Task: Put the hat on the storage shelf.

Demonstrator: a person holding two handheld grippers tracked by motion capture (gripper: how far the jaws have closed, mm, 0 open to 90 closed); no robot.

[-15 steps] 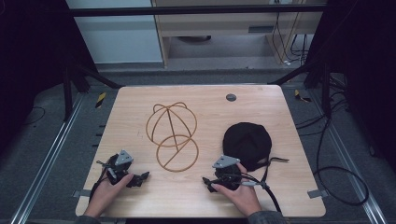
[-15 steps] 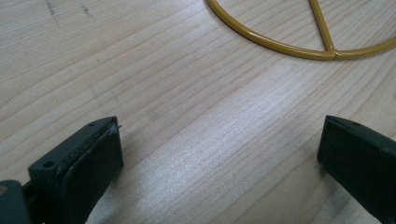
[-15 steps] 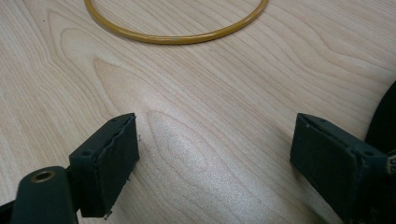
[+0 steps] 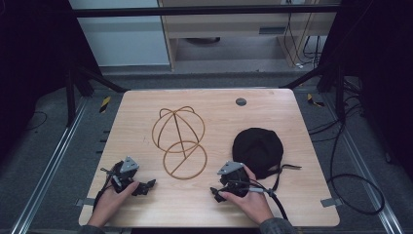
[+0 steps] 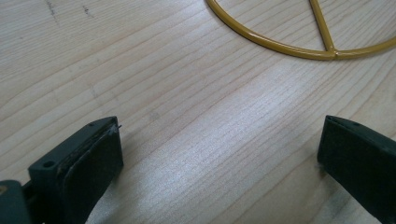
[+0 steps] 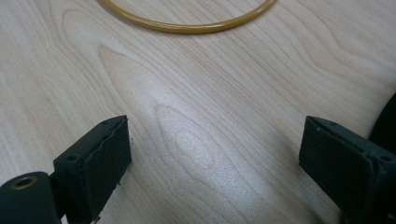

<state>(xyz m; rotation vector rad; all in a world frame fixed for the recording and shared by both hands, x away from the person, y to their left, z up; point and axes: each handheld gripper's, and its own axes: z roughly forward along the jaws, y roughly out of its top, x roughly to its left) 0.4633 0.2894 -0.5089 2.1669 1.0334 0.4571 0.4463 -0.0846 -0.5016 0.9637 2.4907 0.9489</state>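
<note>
While both grippers rest low on the near part of the wooden worktop (image 4: 146, 122), neither one holds anything. Left gripper (image 4: 145, 186) sits near the front-left corner, gripped by the person's left hand (image 4: 109, 202); its fingers (image 5: 88, 163) stand wide apart, with bare wood grain between them in the left gripper view. Right gripper (image 4: 215, 192) lies near the front centre-right, under the person's right hand (image 4: 248, 197); its fingers (image 6: 100, 161) are likewise spread wide, nothing between them but worktop.

Yellow wire frame (image 4: 178, 141) lies at the worktop's centre: a domed cage of curved wires at the far end, joined to a flat ring with a single cross-spoke at the near end. The ring's near edge lies between the two grippers, a little beyond them and touching neither. Left gripper view: an arc of the ring and its spoke joint (image 5: 327, 49) run across the top right, ahead of the fingers. Right gripper view: an arc of the same ring (image 6: 187, 25) crosses the top edge, apart from the fingers.

Black cap (image 4: 258, 148) rests on the right half of the worktop, crown up, just beyond and beside the right gripper. A strap trails from it toward the right edge. A dark sliver of it (image 6: 386, 121) shows at the right edge of the right gripper view, just past the right-hand finger.

Small dark round inset (image 4: 240, 102) sits near the worktop's far edge, well apart from everything else.
</note>
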